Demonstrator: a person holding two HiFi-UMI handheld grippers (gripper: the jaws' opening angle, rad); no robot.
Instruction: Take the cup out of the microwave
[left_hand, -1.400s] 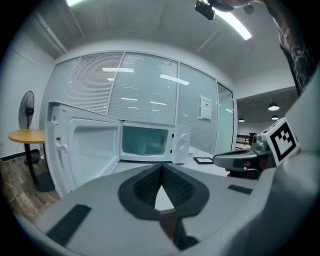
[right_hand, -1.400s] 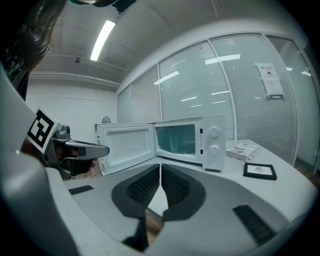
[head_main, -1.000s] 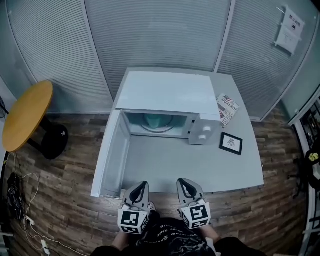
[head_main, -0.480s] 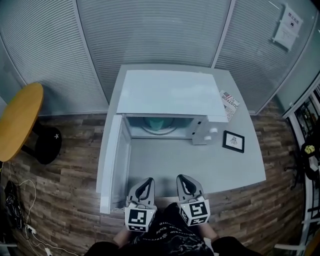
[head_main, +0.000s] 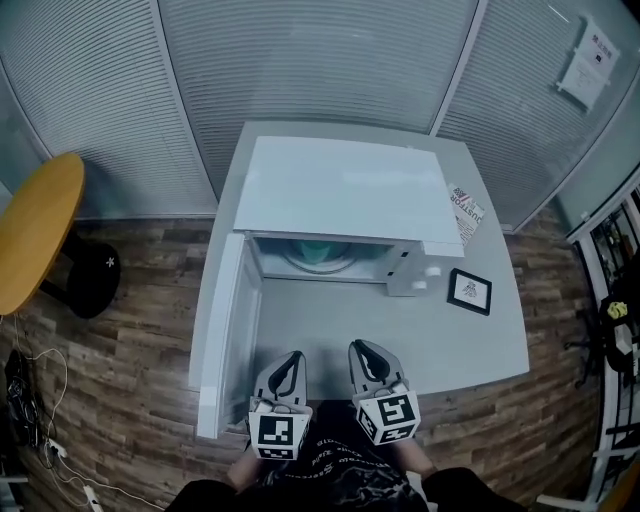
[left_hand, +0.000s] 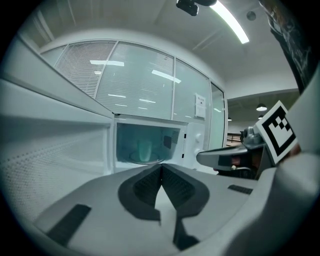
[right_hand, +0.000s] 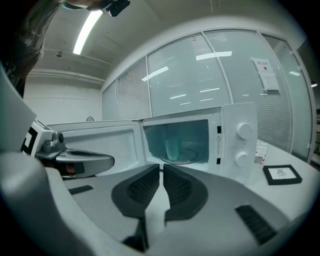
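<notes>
Left gripper (head_main: 291, 360): jaws closed tip to tip with nothing between them, the open microwave door (head_main: 226, 318) just off their left side. Right gripper (head_main: 361, 349): jaws likewise pressed together and empty. The cup (right_hand: 172, 148) stood well ahead of both pairs, upright on the turntable (right_hand: 186, 159) inside the microwave (head_main: 345, 190). Judged to be the approach step, cup untouched; the next move called for one gripper to spread its jaws, reach into the cavity and close around the cup.
</notes>
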